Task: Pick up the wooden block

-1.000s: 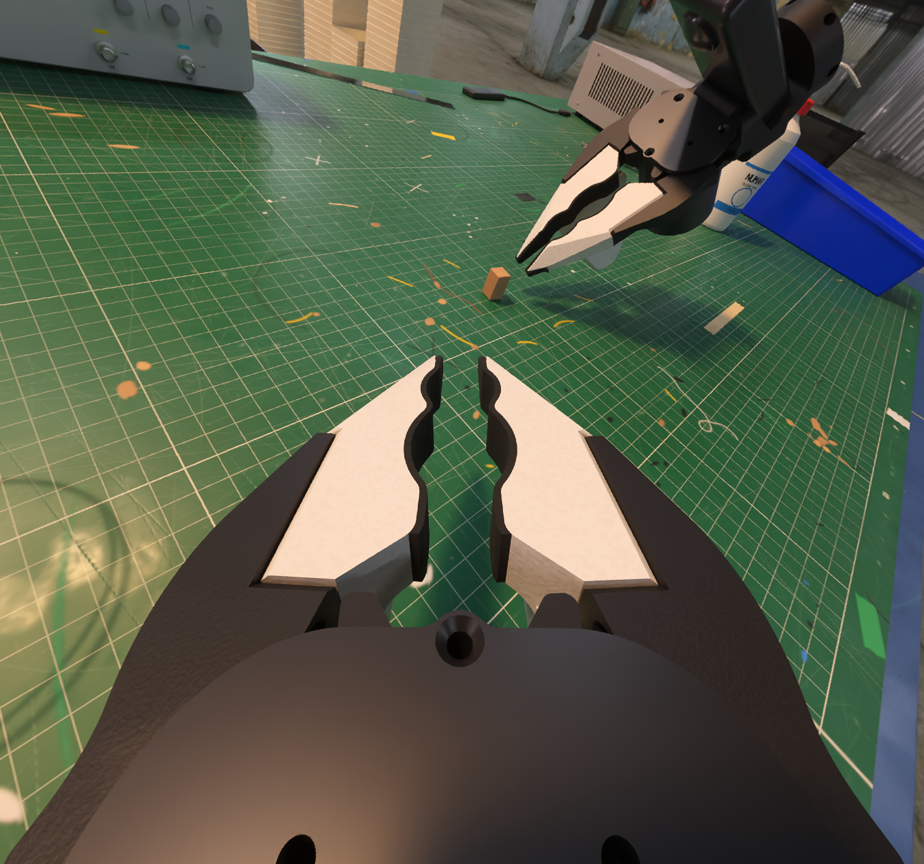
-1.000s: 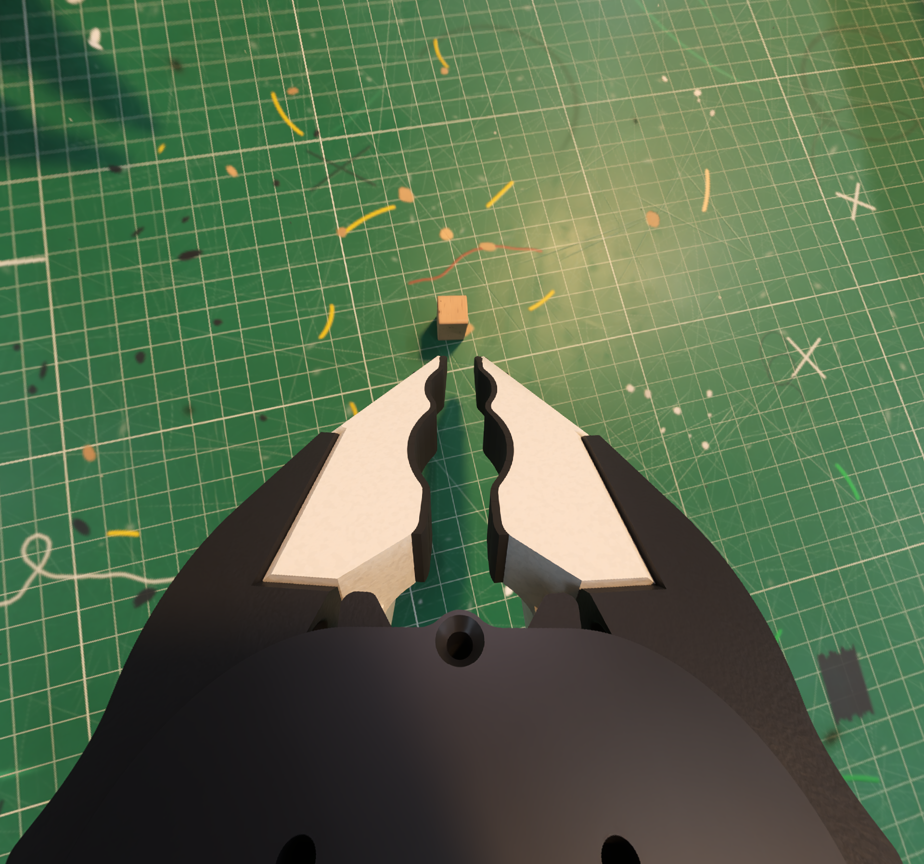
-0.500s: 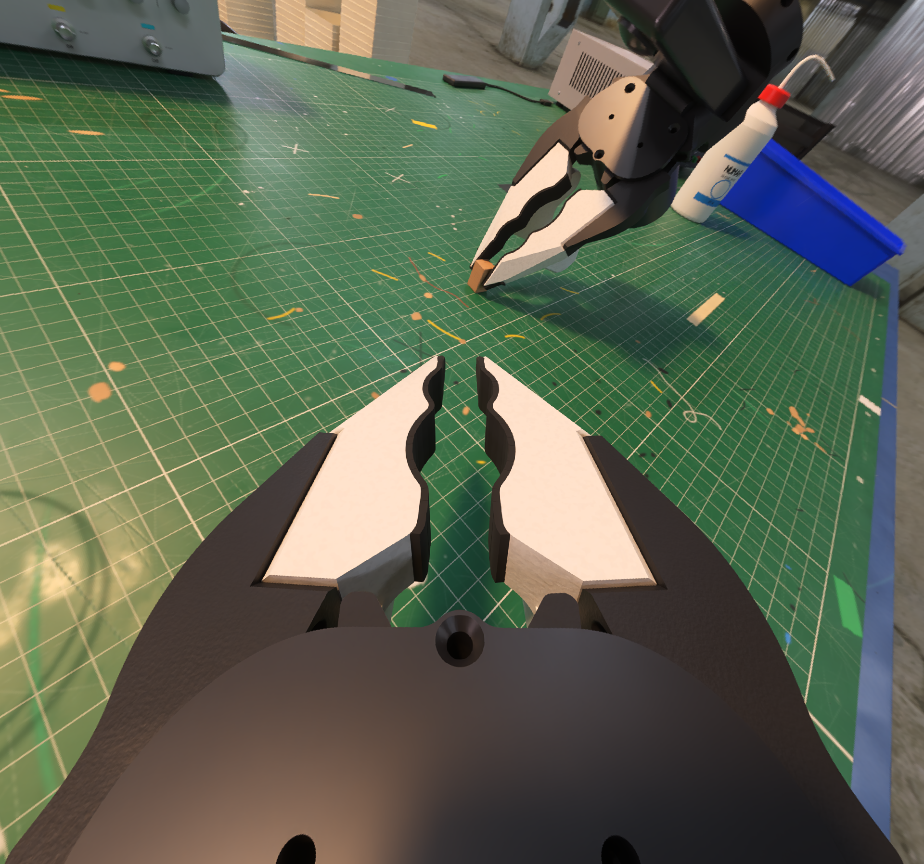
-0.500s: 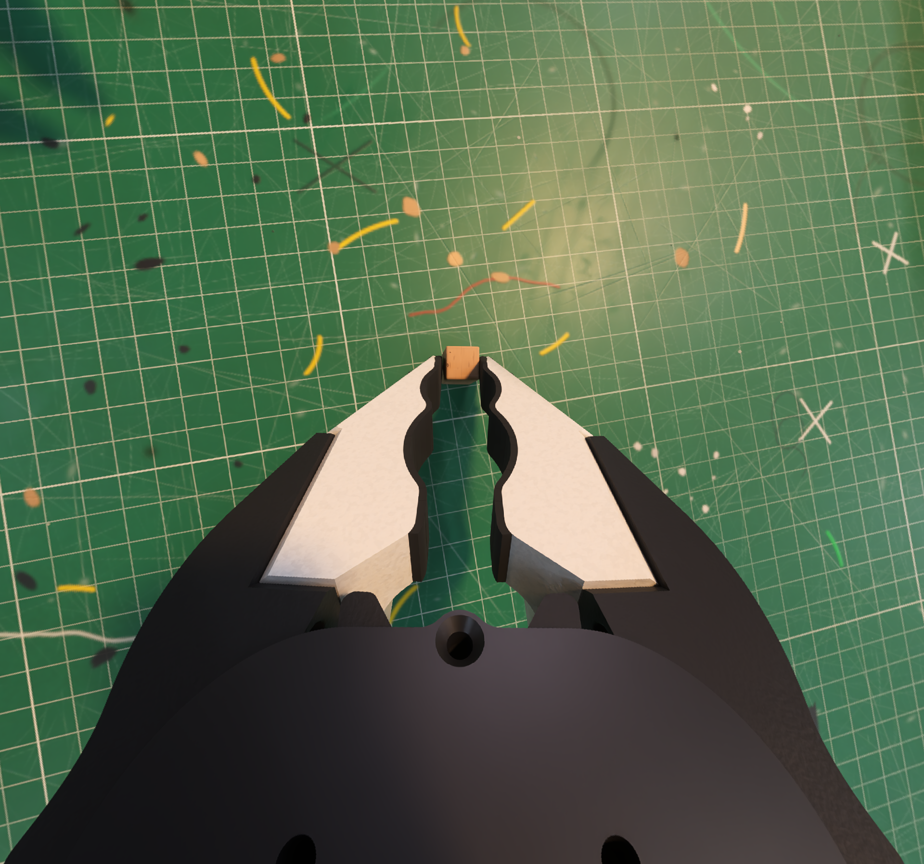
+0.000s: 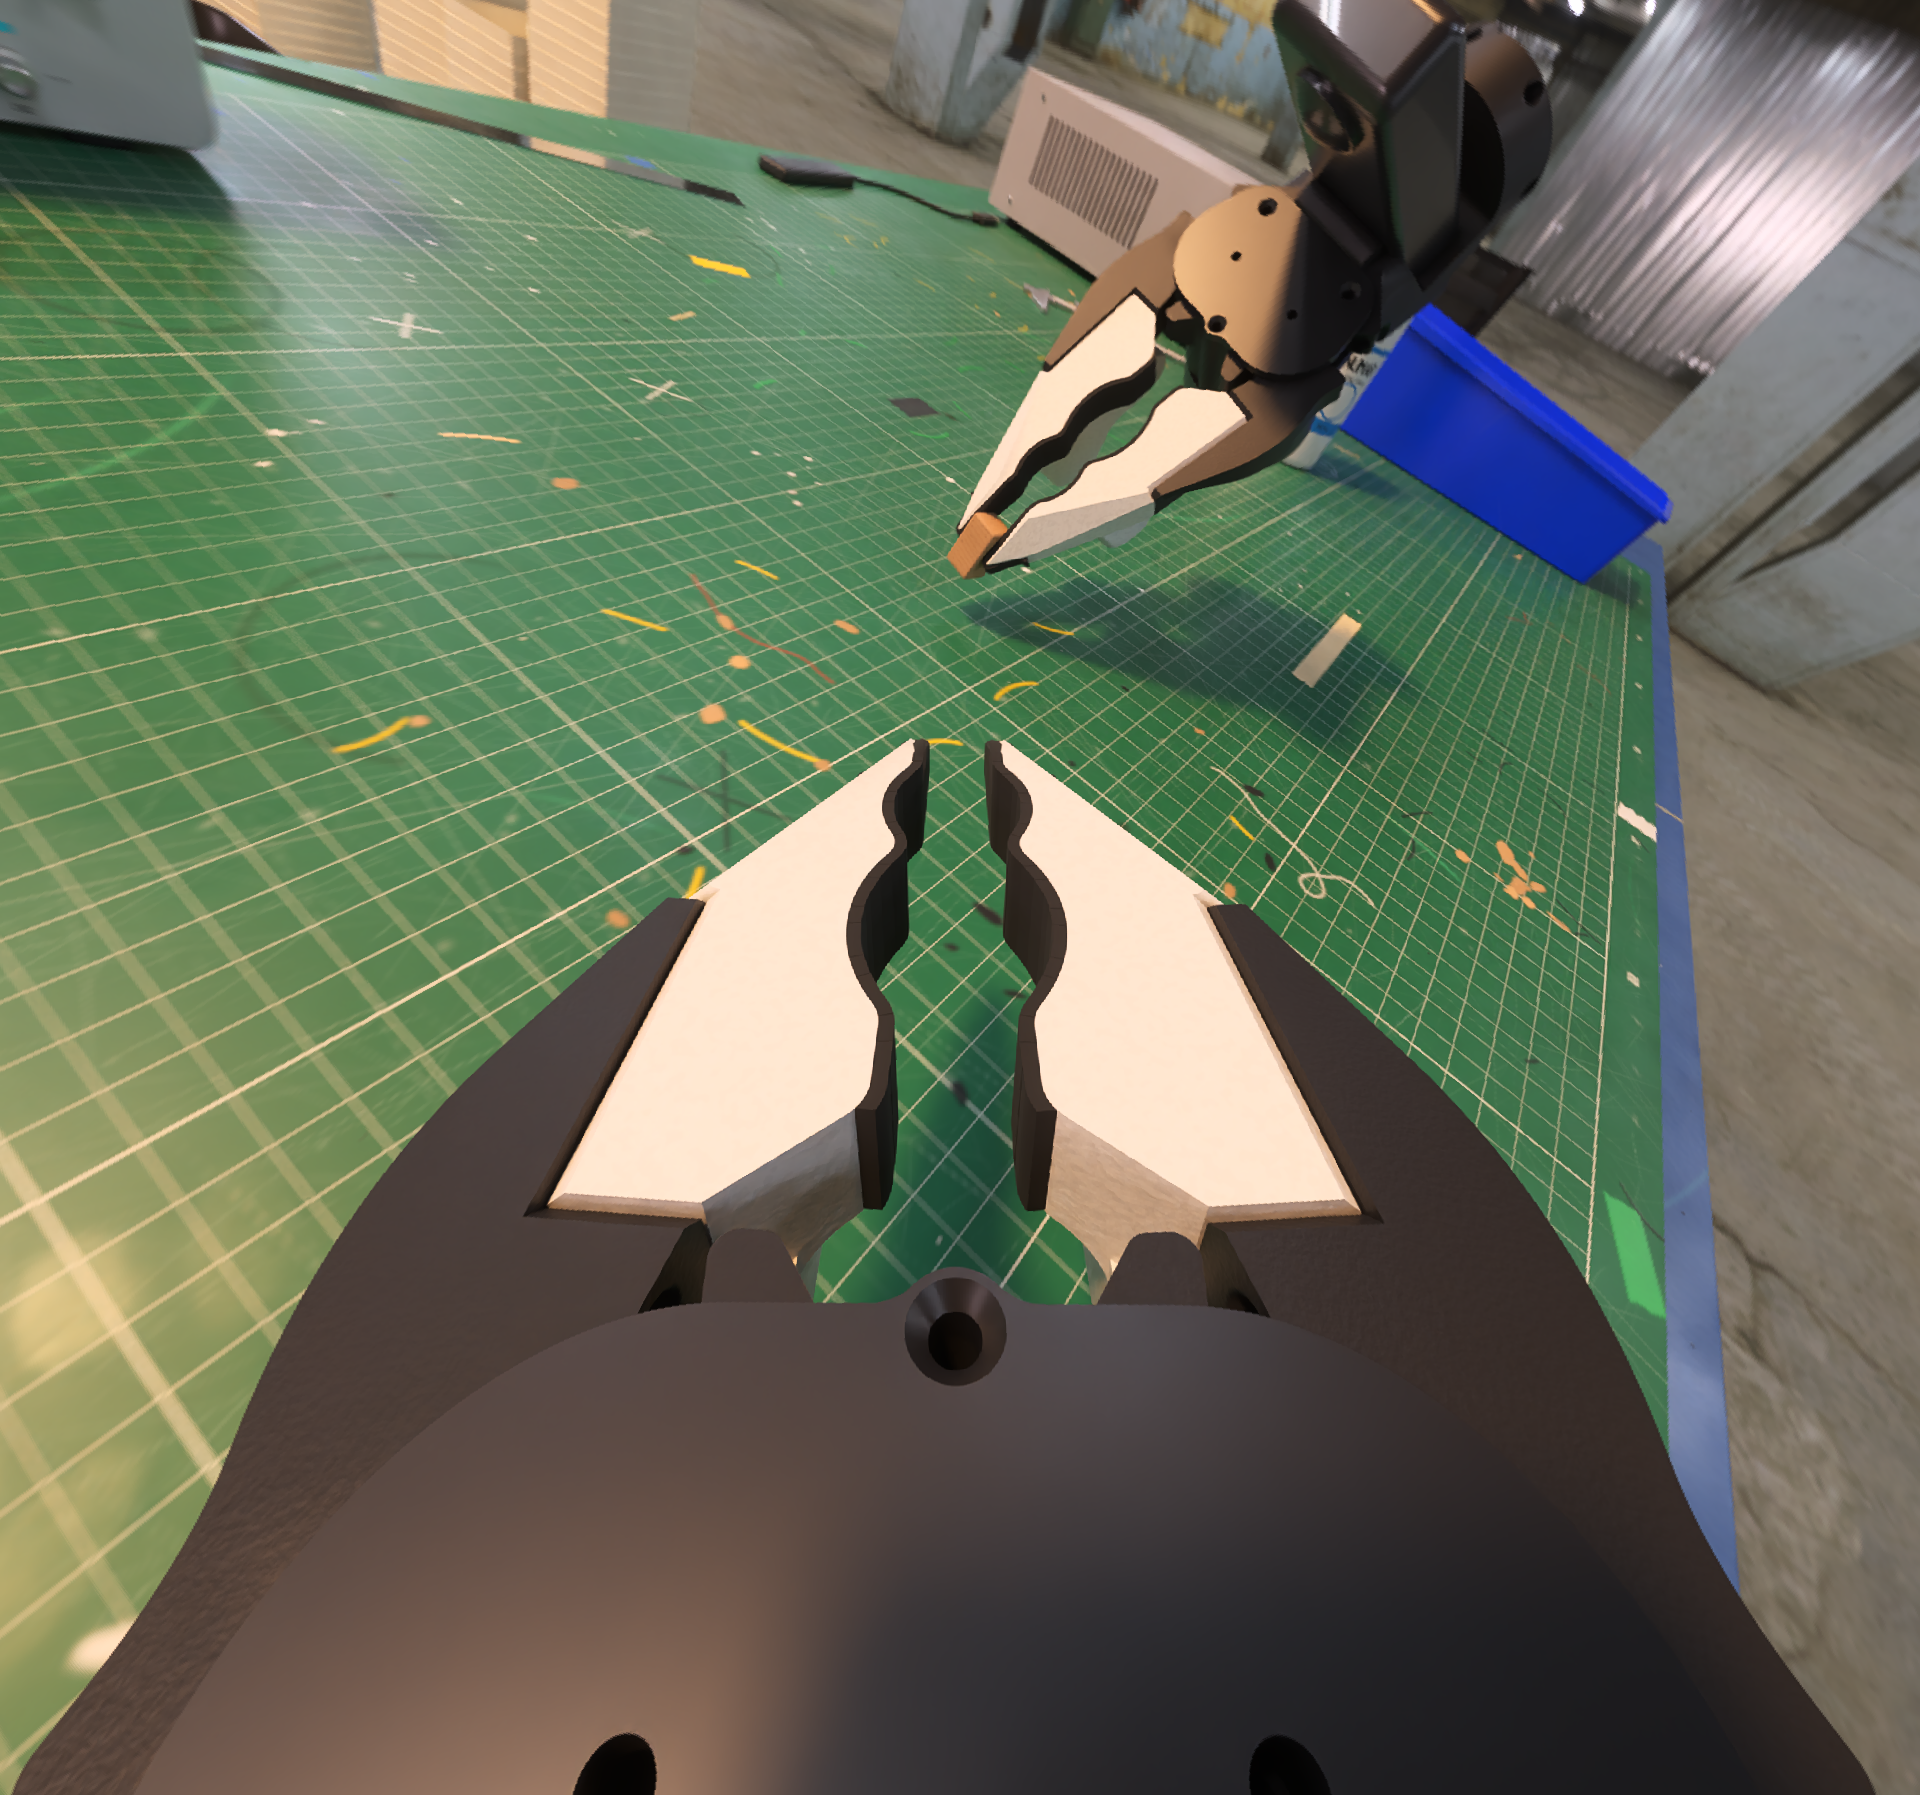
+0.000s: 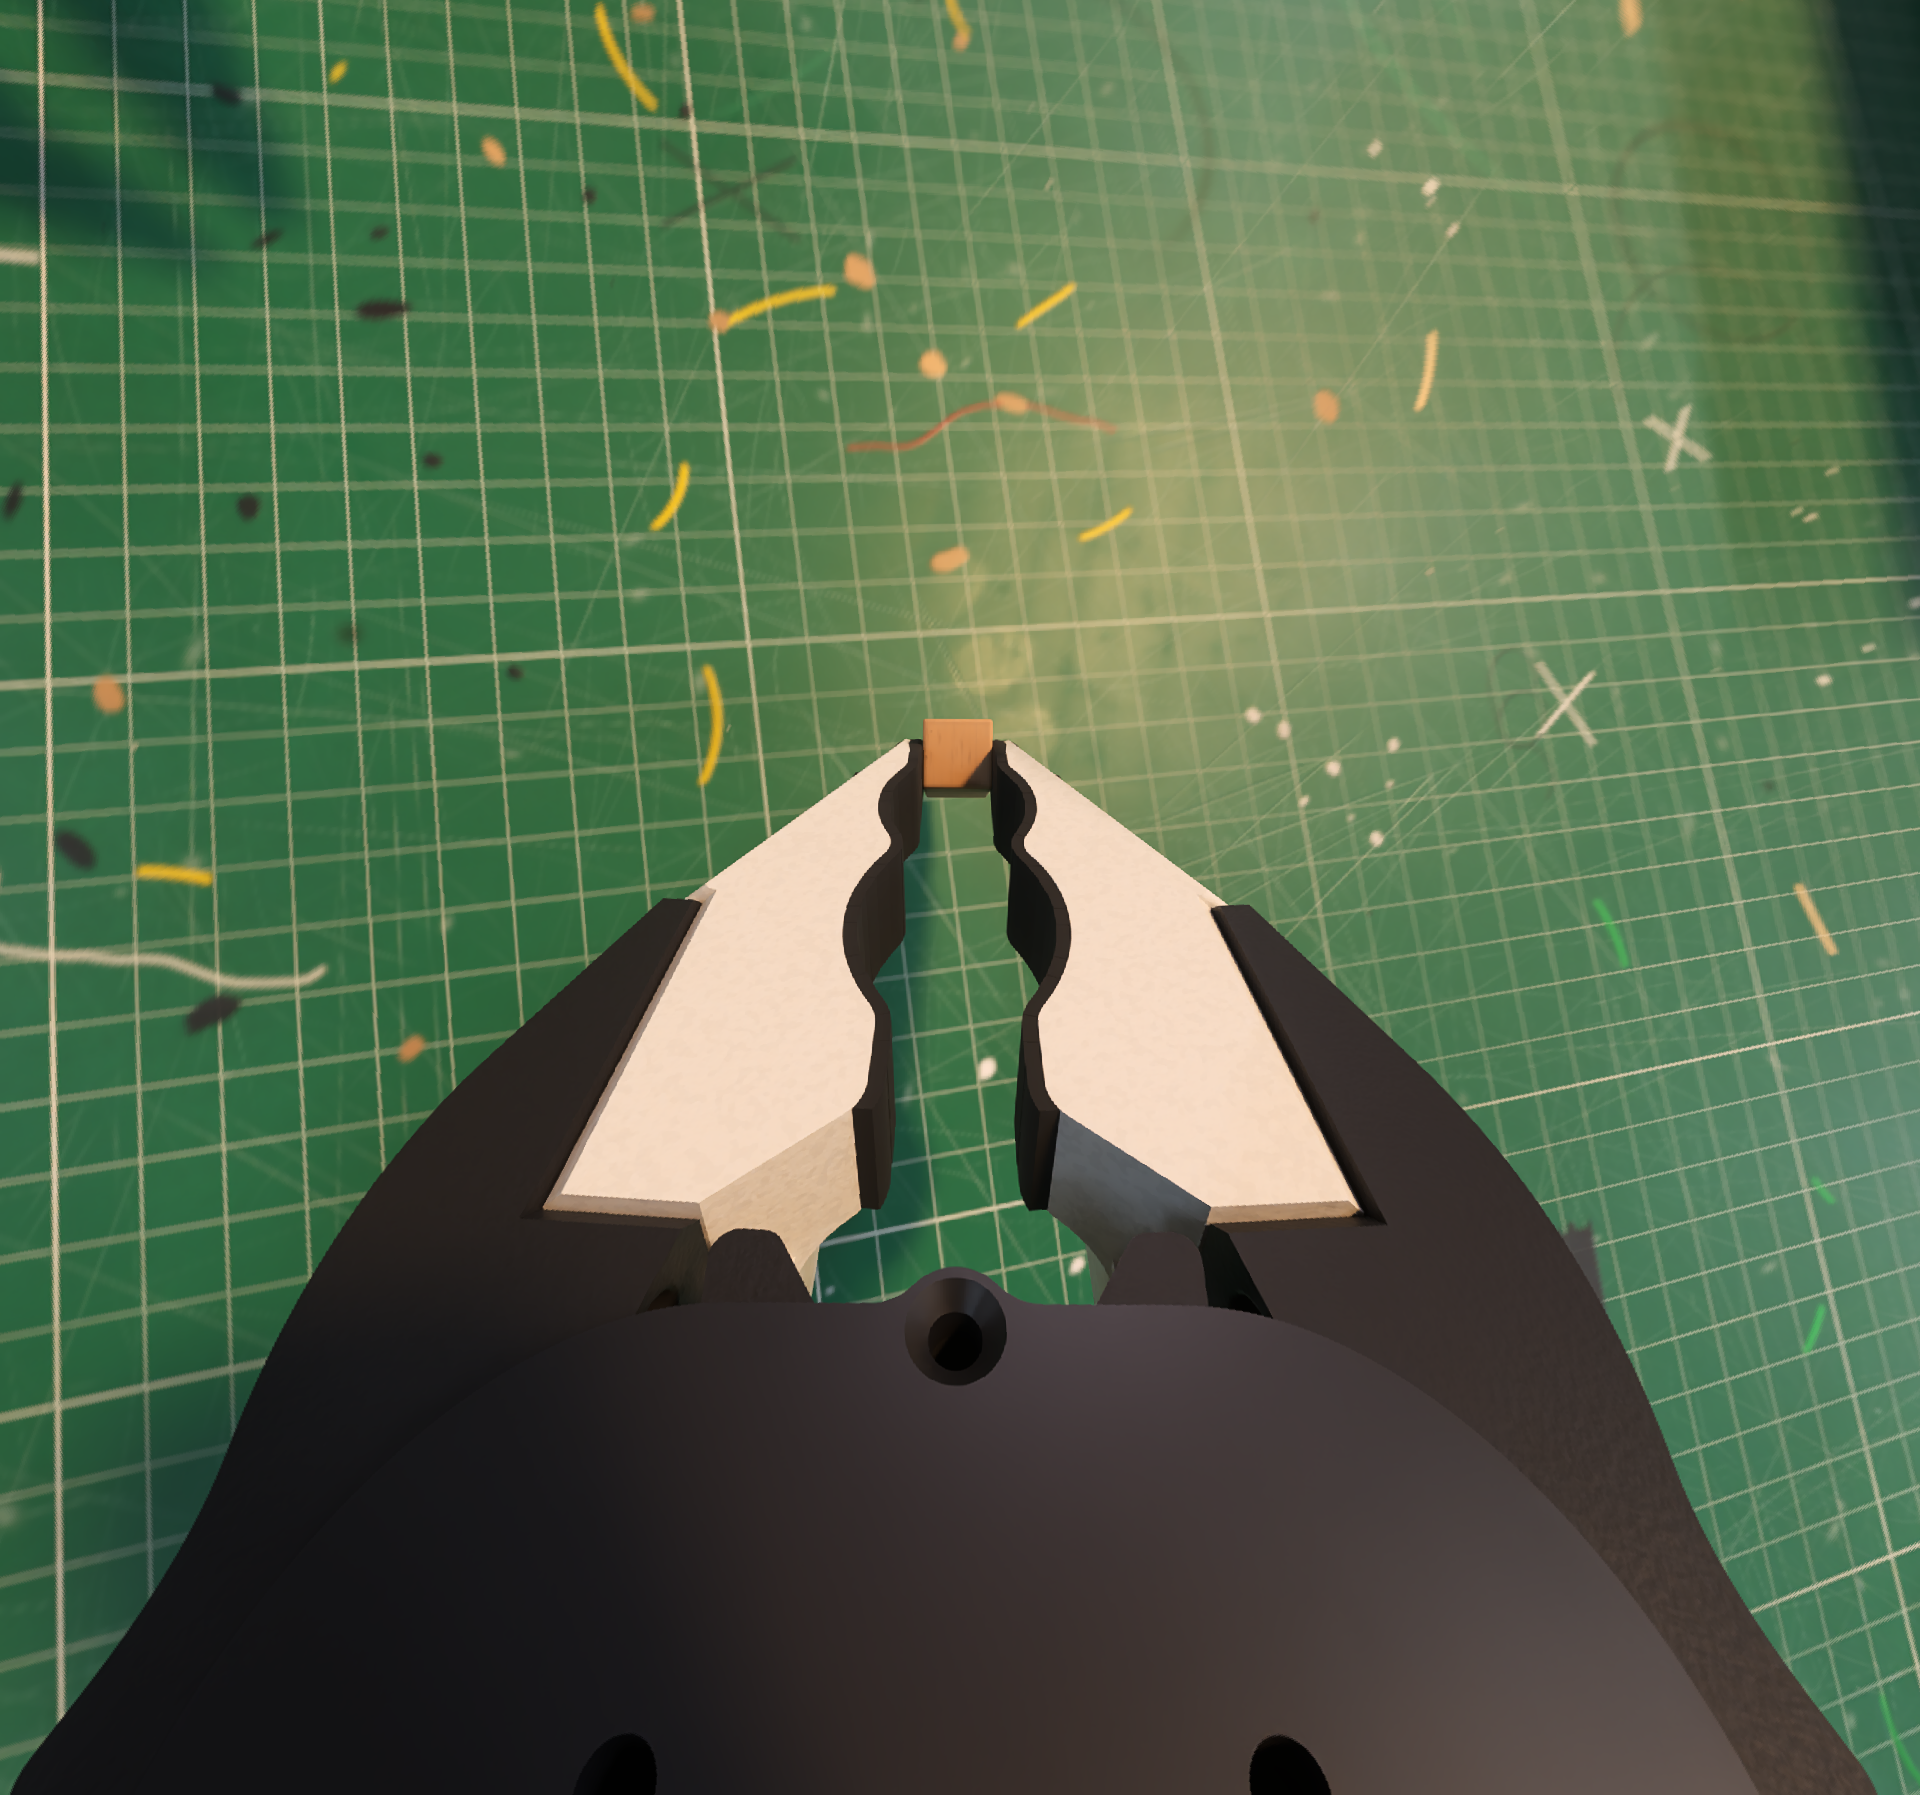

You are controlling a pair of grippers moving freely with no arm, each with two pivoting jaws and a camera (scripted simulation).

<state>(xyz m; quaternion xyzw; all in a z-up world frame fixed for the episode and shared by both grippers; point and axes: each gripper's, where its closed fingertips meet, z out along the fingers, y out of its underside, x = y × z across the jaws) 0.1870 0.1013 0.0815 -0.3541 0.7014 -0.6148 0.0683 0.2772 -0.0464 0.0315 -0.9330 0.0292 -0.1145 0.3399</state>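
Observation:
The wooden block (image 6: 956, 753) is a small tan cube pinched between the tips of my right gripper (image 6: 956, 760). In the left wrist view the block (image 5: 975, 545) hangs a little above the green cutting mat (image 5: 416, 602), with its shadow on the mat below the right gripper (image 5: 985, 540). My left gripper (image 5: 956, 758) is low over the mat in the foreground, short of the block. Its fingers stand a narrow gap apart with nothing between them.
A blue bin (image 5: 1496, 441) and a white bottle (image 5: 1340, 405) stand at the far right behind the right gripper. A beige vented box (image 5: 1101, 166) sits at the back, a grey instrument (image 5: 83, 31) at the far left. The mat's right edge (image 5: 1683, 1018) is close by.
My right gripper came down around the block, shut on it, then lifted it off the mat. My left gripper kept its narrow gap and its view shifted slightly.

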